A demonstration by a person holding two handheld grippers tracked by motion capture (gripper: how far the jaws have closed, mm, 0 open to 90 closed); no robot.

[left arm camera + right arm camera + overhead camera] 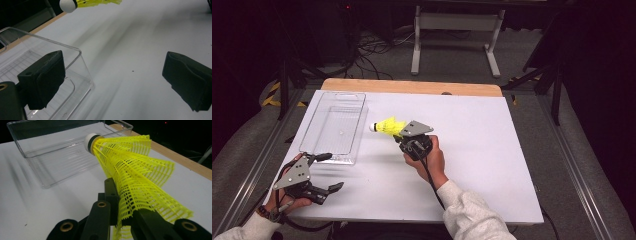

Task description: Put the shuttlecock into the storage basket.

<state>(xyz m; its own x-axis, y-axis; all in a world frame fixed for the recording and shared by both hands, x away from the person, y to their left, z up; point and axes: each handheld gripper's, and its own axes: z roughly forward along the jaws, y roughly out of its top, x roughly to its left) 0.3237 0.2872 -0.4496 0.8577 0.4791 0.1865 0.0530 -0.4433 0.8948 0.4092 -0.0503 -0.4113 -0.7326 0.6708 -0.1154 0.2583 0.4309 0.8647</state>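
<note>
A yellow plastic shuttlecock (pixel 387 126) with a white cork tip hangs above the white table, cork pointing left toward a clear plastic bin (pixel 333 125). My right gripper (pixel 404 134) is shut on the shuttlecock's mesh skirt (pixel 135 177), its jaws pinching the skirt's edge, with the bin (pixel 57 152) just beyond the cork. My left gripper (pixel 332 172) rests near the table's front left corner, open, nothing between its jaws. In the left gripper view its fingers (pixel 41 80) stand wide apart beside the bin's near corner (pixel 80 65), and the shuttlecock's cork (pixel 68 5) shows at the top.
The white table (pixel 472 150) has a wooden strip (pixel 412 86) along its far edge. Behind it on the floor stand a white frame (pixel 454 35) and tangled cables (pixel 372 47). The bin holds nothing visible.
</note>
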